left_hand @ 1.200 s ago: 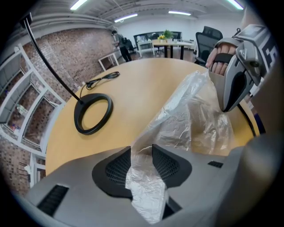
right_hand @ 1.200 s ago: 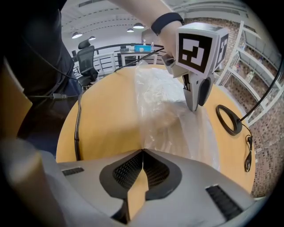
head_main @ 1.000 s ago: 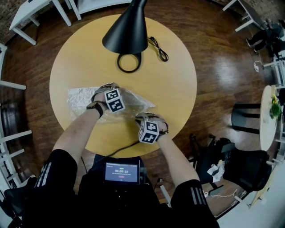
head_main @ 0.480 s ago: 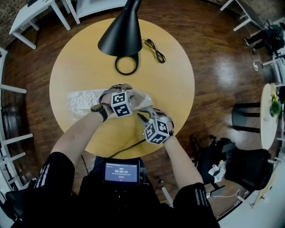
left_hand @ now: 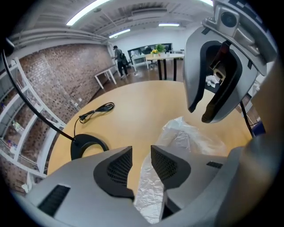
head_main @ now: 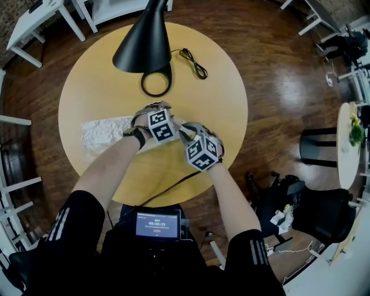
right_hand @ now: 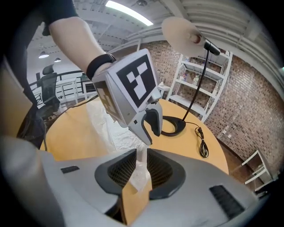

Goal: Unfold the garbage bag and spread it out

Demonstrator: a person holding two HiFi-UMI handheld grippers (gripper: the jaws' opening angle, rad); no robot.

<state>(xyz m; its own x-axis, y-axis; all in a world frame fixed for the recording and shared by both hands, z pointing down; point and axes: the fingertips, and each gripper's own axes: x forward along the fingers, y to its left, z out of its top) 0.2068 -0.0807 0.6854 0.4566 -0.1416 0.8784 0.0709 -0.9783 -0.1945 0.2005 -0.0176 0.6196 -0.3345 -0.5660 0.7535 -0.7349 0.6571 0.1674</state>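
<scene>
Garbage bag (head_main: 104, 132) crumpled on round table (head_main: 219, 69), near end lifted and pinched in right claw (right_hand: 142, 154), jaws just now easing wider yet pressed on film. Left claw (left_hand: 141, 150) close beside, jaws apart though just narrowing, film passing below one jaw, not gripped.

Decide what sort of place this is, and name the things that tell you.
Probably an open-plan office or studio: a brick wall, ceiling strip lights, white shelving, and a round table with a desk lamp.
</scene>
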